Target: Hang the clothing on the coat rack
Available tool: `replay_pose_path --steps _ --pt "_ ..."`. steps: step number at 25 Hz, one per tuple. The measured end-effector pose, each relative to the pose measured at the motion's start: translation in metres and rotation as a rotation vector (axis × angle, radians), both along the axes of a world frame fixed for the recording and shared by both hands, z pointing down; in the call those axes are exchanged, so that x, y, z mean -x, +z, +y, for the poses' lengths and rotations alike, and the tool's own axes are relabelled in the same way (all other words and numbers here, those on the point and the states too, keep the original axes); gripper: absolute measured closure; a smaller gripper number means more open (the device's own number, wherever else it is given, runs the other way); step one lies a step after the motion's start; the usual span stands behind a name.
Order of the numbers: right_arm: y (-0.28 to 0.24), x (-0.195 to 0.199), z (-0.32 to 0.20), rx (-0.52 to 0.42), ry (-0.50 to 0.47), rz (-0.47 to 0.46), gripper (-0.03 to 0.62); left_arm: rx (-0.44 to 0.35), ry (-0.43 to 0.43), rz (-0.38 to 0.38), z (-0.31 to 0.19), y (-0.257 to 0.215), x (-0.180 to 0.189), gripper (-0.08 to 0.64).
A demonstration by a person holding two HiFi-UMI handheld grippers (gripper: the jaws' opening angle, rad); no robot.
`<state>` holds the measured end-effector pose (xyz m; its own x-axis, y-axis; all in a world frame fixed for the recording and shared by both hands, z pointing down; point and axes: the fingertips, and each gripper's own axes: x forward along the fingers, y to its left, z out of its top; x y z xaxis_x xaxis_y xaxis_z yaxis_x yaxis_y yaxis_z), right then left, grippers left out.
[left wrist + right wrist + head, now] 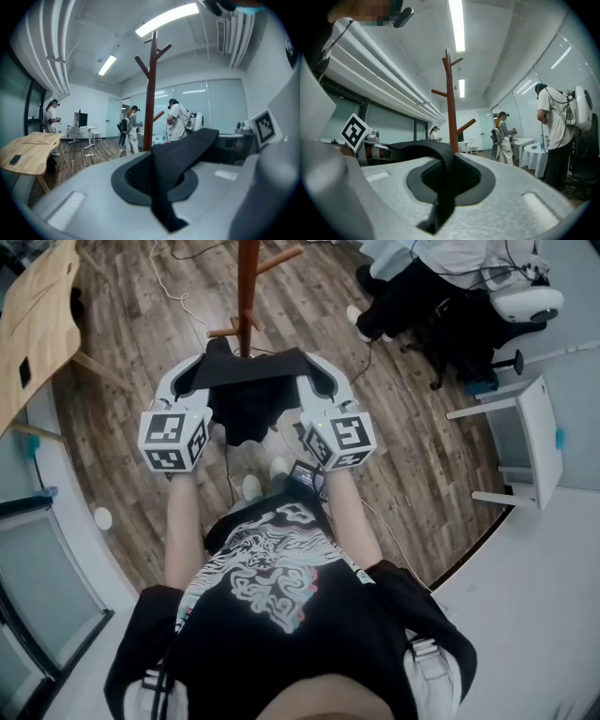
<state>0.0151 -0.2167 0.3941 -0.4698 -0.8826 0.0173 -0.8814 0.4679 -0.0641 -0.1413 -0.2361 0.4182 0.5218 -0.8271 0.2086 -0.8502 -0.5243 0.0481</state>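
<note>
- Between the closed jaws of my left gripper [154,180] a fold of the black clothing [180,157] is pinched. It crosses the dark pad [129,176] and runs off toward my other side.
- Over on the right gripper [443,183] the jaws are clamped just as tight on the far end of the same cloth, which drapes over that pad and hangs down in front.
- From the head view, the clothing [248,395] is stretched between my two grippers and sags in the middle, clear of the floor.
- Just beyond it stands the coat rack [247,287]. The cloth's top edge is close against the post, below the low peg [225,331]. I cannot tell whether it touches.
- I judge this to be the carry-and-approach step, with nothing hung yet.
- Next, I think, I need to raise both ends together, keep the span taut, and bring the middle up over a peg [161,50]. I should let go only once the peg is carrying the weight.
</note>
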Motion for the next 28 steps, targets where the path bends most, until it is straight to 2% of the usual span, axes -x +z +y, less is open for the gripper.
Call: replay_pose_path --steps 5,11,21,28 --pt "0.001 0.003 -0.004 0.005 -0.004 0.001 0.574 0.006 -0.008 -0.011 -0.006 0.002 0.004 0.558" --pt "0.007 -0.008 -0.015 0.017 -0.016 0.017 0.574 0.01 -0.005 -0.066 -0.015 0.007 -0.006 0.558" --pt "0.013 -0.01 -0.037 0.037 -0.025 0.003 0.574 0.018 -0.013 -0.086 -0.033 0.011 -0.009 0.558" --pt "-0.002 -0.013 -0.056 0.017 -0.04 -0.016 0.574 0.02 -0.012 -0.091 -0.046 0.004 -0.012 0.558"
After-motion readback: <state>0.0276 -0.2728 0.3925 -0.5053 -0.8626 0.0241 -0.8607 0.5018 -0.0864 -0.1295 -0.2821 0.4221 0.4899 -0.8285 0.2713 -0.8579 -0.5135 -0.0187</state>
